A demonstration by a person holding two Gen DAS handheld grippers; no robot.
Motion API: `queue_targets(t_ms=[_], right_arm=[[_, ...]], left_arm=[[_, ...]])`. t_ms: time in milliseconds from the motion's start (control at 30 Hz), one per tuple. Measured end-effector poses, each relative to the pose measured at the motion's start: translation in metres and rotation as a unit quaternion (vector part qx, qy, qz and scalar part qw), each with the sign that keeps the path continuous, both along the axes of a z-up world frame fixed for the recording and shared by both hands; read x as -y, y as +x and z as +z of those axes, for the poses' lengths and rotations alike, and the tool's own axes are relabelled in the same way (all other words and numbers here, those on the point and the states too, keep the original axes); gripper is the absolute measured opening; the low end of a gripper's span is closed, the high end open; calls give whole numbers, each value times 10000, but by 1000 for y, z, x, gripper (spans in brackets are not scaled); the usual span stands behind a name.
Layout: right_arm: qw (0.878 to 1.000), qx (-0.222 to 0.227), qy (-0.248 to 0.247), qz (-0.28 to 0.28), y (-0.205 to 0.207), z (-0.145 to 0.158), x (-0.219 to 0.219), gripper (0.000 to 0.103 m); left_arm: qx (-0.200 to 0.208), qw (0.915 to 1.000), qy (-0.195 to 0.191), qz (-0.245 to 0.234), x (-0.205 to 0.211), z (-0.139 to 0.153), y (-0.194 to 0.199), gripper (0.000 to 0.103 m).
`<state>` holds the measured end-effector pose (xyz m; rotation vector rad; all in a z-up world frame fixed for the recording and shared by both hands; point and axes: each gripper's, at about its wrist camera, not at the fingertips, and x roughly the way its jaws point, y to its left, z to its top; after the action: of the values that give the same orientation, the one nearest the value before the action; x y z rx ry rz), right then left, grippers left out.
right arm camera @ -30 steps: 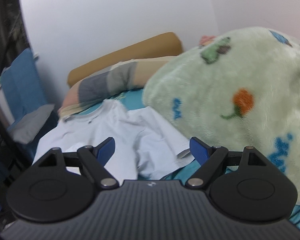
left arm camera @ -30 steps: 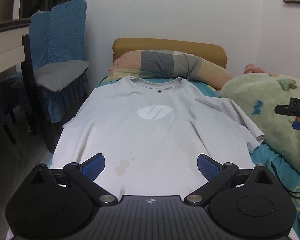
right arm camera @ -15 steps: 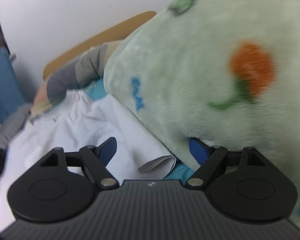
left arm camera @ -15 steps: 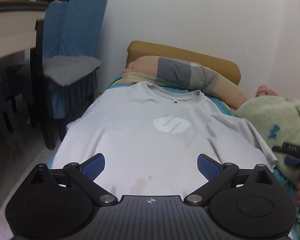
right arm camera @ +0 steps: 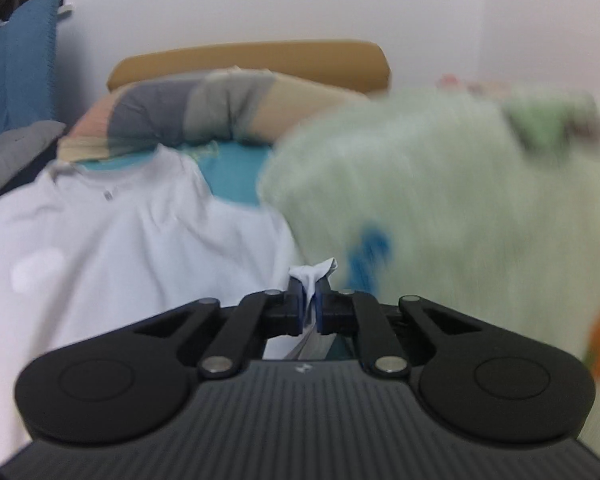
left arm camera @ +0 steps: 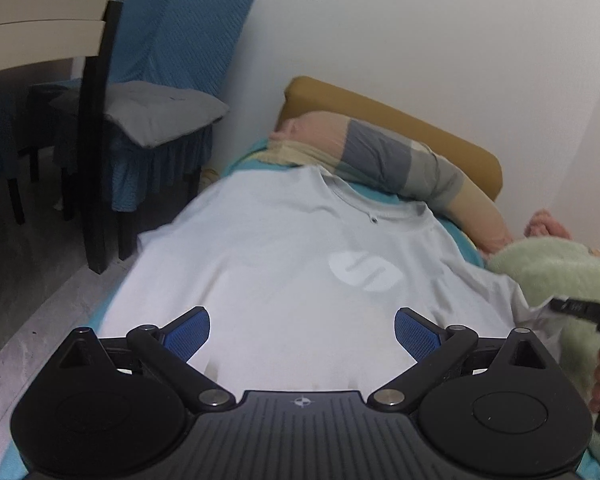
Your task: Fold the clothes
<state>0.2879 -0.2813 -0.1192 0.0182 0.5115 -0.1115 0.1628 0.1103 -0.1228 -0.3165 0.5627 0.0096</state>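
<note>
A pale blue-white T-shirt [left arm camera: 292,264] with a white oval logo lies face up on the bed, collar towards the pillow. My left gripper [left arm camera: 302,330] is open and empty, hovering over the shirt's lower part. My right gripper [right arm camera: 309,306] is shut on the edge of the shirt's right sleeve [right arm camera: 314,274], beside the green blanket. The shirt also shows in the right wrist view [right arm camera: 112,248], blurred. The right gripper's body appears at the right edge of the left wrist view [left arm camera: 580,308].
A fluffy green blanket [right arm camera: 460,208] is heaped on the bed's right side [left arm camera: 560,272]. A striped pillow [left arm camera: 400,164] lies against the brown headboard [left arm camera: 440,136]. A blue-covered chair with a grey cushion [left arm camera: 156,116] stands left of the bed, beside a table [left arm camera: 32,36].
My right gripper has closed on the shirt's right sleeve edge; it was open half a second ago. My left gripper has swung left, still open over the shirt.
</note>
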Motion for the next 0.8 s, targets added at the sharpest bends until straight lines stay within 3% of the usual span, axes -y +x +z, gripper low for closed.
queue_targets(t_ms=[167, 267, 467, 567, 700, 800], right_arm=[[9973, 628, 41, 387, 17, 87, -43, 8], [9943, 772, 111, 722, 36, 122, -91, 8], [9878, 411, -470, 1430, 91, 109, -217, 8], [9828, 193, -627, 1729, 113, 73, -267, 8], [9825, -103, -469, 1801, 130, 16, -297, 10], [9828, -237, -285, 1811, 130, -5, -289, 14]], left_arm=[[-65, 9993, -112, 364, -29, 15, -4, 100], [-177, 9982, -133, 559, -48, 21, -7, 100], [-421, 9968, 98, 677, -67, 11, -6, 100], [-508, 9966, 53, 650, -68, 2, -2, 100], [-623, 9962, -7, 614, -70, -10, 3, 100], [-709, 9957, -52, 586, -72, -19, 7, 100]])
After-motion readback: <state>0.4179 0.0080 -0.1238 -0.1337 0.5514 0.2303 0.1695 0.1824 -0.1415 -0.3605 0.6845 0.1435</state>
